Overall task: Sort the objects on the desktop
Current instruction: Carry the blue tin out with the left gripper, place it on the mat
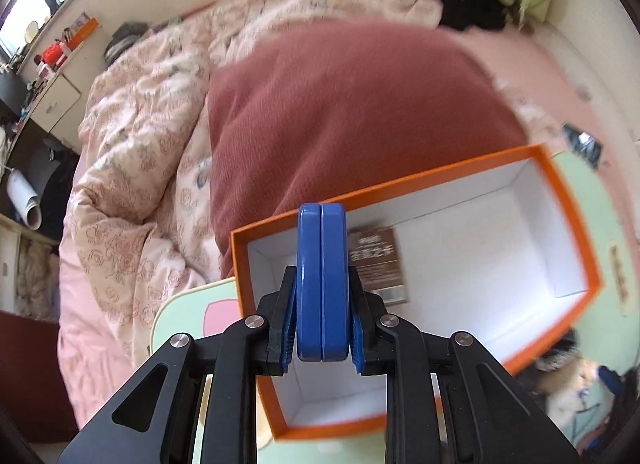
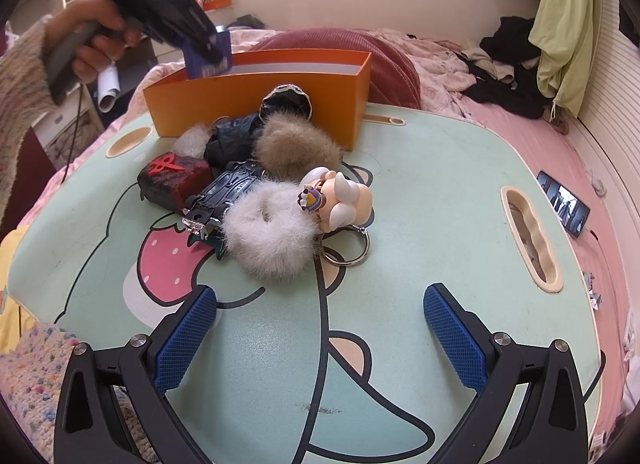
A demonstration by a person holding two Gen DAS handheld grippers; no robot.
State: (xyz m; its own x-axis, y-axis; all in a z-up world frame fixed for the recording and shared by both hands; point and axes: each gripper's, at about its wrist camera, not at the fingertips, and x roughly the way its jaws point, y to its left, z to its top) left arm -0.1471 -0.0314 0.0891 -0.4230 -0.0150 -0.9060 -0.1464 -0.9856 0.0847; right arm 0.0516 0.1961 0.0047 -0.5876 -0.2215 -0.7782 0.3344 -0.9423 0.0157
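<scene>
Left gripper [image 1: 322,284] jaws pressed flat together, nothing between, hovering over the orange box [image 1: 576,223]; right gripper [image 2: 320,336] jaws spread wide, empty, low above the green lap table [image 2: 440,199]. Orange box at the table's far edge, brown card [image 1: 378,260] lying inside. In front of it, a pile: brown pom-pom [image 2: 294,145], white fluffy scrunchie [image 2: 272,240], figurine keychain [image 2: 340,199].

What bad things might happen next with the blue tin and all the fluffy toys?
The left gripper pinches the blue tin by its thin edges over the orange box, so it might slip out crooked. The piled fluffy toys touch each other, so the open right gripper may drag a neighbour along.
</scene>
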